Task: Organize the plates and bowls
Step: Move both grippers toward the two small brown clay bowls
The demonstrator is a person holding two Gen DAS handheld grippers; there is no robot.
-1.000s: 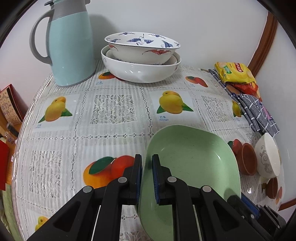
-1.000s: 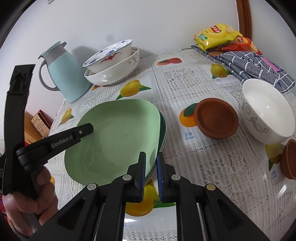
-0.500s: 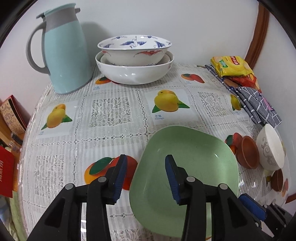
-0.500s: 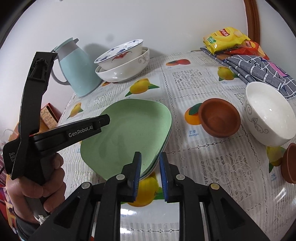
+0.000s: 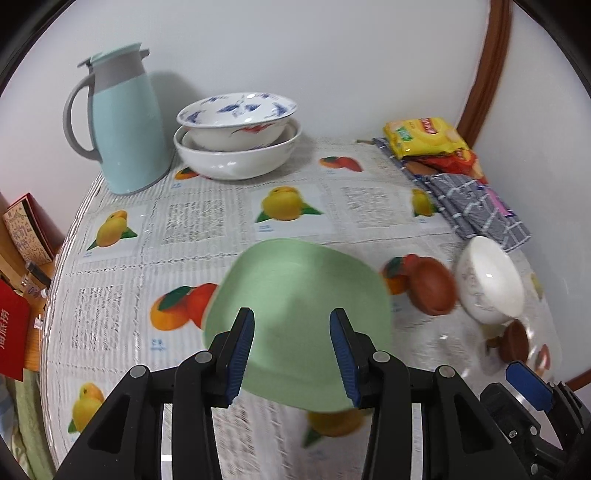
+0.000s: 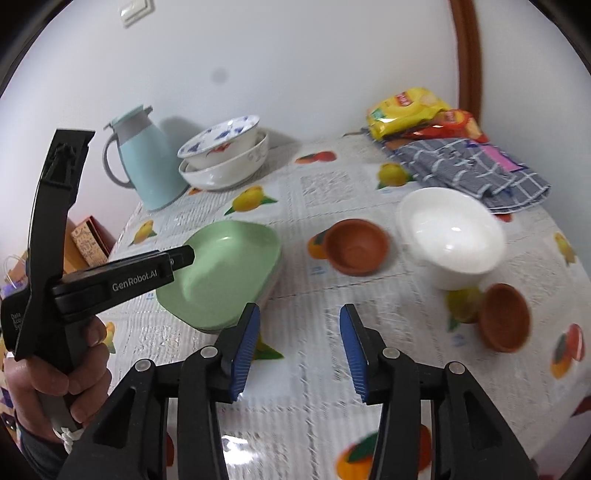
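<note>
Both grippers spread, apparently above green plates.

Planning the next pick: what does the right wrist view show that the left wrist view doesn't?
Right wrist only: the hand holding the left gripper, a plate rim under the green plate, and a wall switch. Left wrist only: a red packet beside the table. Both: thermos, stacked bowls, white bowl, two brown bowls.
</note>
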